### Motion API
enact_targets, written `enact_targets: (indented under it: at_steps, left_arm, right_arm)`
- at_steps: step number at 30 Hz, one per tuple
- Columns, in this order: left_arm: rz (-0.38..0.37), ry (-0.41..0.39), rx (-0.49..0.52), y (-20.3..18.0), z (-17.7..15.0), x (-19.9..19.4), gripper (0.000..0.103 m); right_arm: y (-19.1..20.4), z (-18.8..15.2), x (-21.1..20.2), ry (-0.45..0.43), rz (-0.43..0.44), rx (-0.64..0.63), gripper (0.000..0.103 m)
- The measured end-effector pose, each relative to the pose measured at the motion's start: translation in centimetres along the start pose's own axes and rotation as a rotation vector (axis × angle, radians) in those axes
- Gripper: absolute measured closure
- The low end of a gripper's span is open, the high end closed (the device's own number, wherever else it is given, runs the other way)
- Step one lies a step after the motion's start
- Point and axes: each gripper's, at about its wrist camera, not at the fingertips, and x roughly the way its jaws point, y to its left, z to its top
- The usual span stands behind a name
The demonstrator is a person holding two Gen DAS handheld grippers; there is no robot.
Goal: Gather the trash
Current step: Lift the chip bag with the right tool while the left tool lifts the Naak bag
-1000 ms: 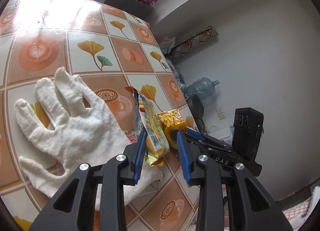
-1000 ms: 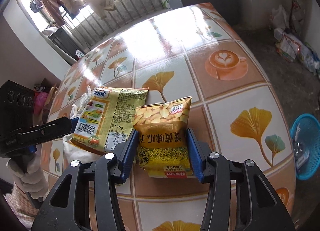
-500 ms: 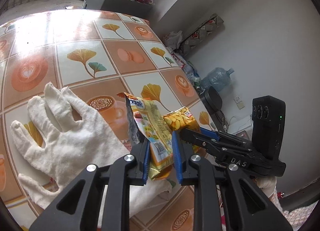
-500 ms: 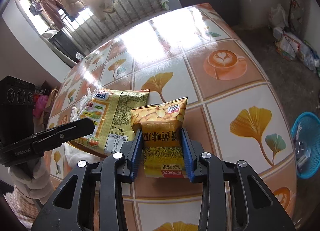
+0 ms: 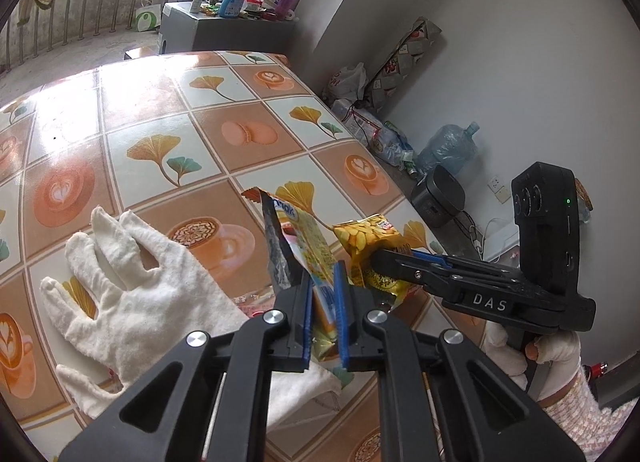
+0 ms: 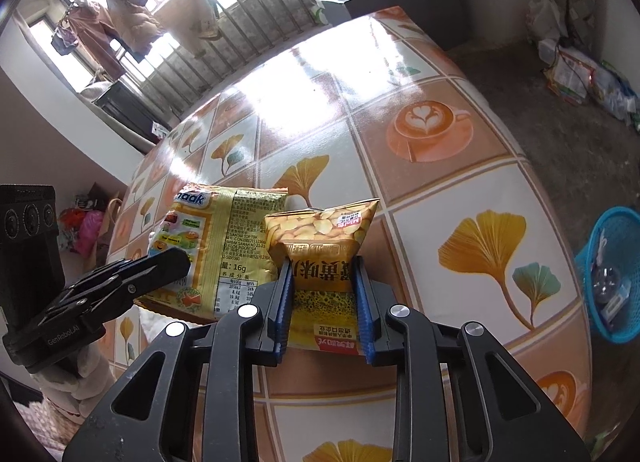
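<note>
1. Counter (image 5: pixel 248 109): the tiled cloth with ginkgo leaves and coffee cups fills the left and centre of my left wrist view and most of my right wrist view. Strong glare covers its far end in the upper centre of the right view.

2. White glove (image 5: pixel 132 286): lies flat on the counter at lower left of the left view, fingers spread toward the upper left. Its cuff passes under my left tool.

3. Blue basket (image 6: pixel 612 278): stands on the floor at the right edge of the right view, below the counter edge, with some items inside that I cannot identify.

4. Pale yellow wrapper (image 6: pixel 224 246): left of centre in the right view, printed face toward that camera, touching the small packet on its right. In the left view it stands on edge at centre, lifted off the glove.

5. Orange-yellow snack packet (image 6: pixel 324 254): centre of the right view, upright between my blue pads, lower edge near the counter.

6. Left tool (image 5: pixel 323 316): lower centre of the left view. Its jaws have just been closing and now stand almost together, pads pressed on the lower part of the pale yellow wrapper.

7. Right tool (image 6: pixel 323 308): lower centre of the right view. Its jaws have just been closing; both pads now press the sides of the orange-yellow snack packet, which creases between them.
</note>
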Motion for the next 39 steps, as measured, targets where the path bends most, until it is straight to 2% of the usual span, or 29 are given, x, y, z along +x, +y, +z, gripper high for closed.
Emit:
enact_targets:
  at_steps: [27,39]
  left_arm:
    - [0.036,-0.079,0.072,-2.6,0.4,-2.0,0.094]
    - [-0.008,-0.1,0.072,-3.0,0.4,-3.5,0.094]
  right_arm:
    - [-1.0,0.7,-3.0,-0.084,0.011,0.033,0.077]
    - [-1.1,-0.2,-5.5,-0.153,-0.009,0.059,0.077]
